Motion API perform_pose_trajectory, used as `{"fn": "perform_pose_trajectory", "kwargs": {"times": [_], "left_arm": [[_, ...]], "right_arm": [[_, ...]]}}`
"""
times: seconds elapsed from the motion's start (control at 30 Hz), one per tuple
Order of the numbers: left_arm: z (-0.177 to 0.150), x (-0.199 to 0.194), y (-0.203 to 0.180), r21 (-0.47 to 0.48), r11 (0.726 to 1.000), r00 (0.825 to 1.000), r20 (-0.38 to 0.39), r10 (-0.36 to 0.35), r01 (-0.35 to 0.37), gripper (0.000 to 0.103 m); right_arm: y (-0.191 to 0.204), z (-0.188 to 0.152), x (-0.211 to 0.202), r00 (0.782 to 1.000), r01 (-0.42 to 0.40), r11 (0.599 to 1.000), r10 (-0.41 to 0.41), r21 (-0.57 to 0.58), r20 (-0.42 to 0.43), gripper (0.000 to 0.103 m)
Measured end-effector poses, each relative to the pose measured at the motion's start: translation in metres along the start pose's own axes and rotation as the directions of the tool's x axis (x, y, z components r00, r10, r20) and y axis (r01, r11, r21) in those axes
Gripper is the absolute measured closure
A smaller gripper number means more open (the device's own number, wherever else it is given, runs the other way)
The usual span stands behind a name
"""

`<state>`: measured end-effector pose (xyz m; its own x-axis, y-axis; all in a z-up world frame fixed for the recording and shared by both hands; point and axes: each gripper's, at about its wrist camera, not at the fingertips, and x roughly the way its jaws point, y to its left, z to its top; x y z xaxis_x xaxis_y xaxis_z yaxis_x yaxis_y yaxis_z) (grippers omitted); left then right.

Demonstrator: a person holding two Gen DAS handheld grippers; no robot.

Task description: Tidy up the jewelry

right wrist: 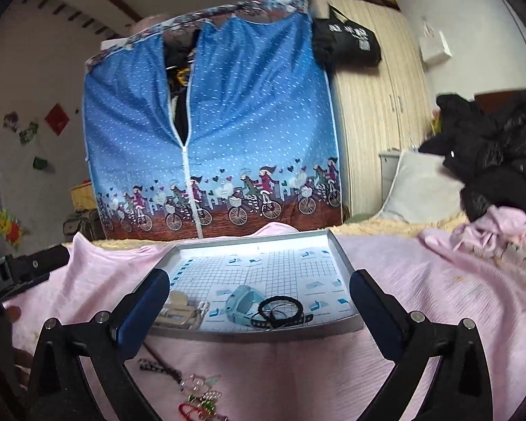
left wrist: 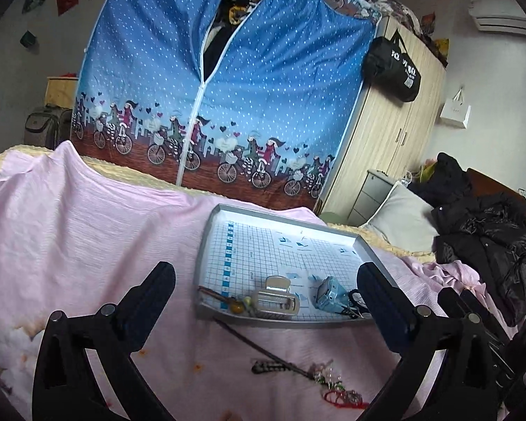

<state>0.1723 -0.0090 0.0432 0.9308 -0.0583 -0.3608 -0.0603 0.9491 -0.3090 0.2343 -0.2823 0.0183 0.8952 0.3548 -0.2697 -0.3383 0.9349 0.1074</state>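
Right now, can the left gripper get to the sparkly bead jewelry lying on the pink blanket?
Probably yes. The left gripper is open and holds nothing, and the bead jewelry lies uncovered on the pink blanket, just below and ahead of it, outside the tray. Only a thin dark stick lies beside it.
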Motion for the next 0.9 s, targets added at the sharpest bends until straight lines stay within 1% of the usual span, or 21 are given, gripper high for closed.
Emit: {"fn": "perform_pose_trajectory", "kwargs": {"times": [0.1, 0.27, 0.37, 0.47, 0.53, 0.6, 0.7, 0.9], "left_arm": [[-0.005, -0.027, 0.004, 0.013, 1.0, 1.0, 0.013, 0.006, -0.007, 0.001], [-0.011, -0.056, 0.008, 0.034, 0.999, 1.0, 0.015, -0.004, 0.004, 0.001], [-0.014, -0.072, 0.017, 0.031, 1.0, 1.0, 0.026, -0.005, 0.005, 0.001], [-0.021, -0.089, 0.028, 0.025, 1.0, 0.999, 0.03, -0.016, 0.015, 0.001], [-0.028, -0.097, 0.033, 0.04, 0.999, 0.999, 0.03, -0.016, 0.014, 0.001], [-0.036, -0.103, 0.035, 0.067, 0.998, 1.0, 0.009, -0.015, 0.015, 0.001], [-0.049, -0.105, 0.036, 0.108, 0.994, 0.999, -0.046, -0.003, 0.008, 0.001], [-0.069, -0.098, 0.043, 0.099, 0.995, 0.99, -0.142, 0.011, 0.004, 0.001]], "right_arm": [[0.018, -0.003, -0.013, 1.0, -0.019, 0.999, 0.019, -0.046, -0.006, 0.0], [0.048, -0.011, -0.036, 0.999, -0.037, 0.992, 0.035, -0.123, -0.022, 0.0], [0.056, -0.016, -0.054, 0.999, -0.033, 0.99, 0.03, -0.137, -0.021, 0.0], [0.06, -0.019, -0.069, 0.999, -0.026, 0.992, 0.023, -0.12, -0.023, 0.0], [0.061, -0.022, -0.078, 0.999, -0.02, 0.994, 0.017, -0.109, -0.028, 0.0], [0.063, -0.024, -0.086, 0.999, -0.011, 0.995, 0.007, -0.099, -0.039, 0.0], [0.065, -0.03, -0.095, 0.998, 0.006, 0.997, -0.011, -0.082, -0.062, 0.0], [0.065, -0.045, -0.098, 0.986, 0.047, 0.998, -0.052, -0.036, -0.158, 0.0]]}}
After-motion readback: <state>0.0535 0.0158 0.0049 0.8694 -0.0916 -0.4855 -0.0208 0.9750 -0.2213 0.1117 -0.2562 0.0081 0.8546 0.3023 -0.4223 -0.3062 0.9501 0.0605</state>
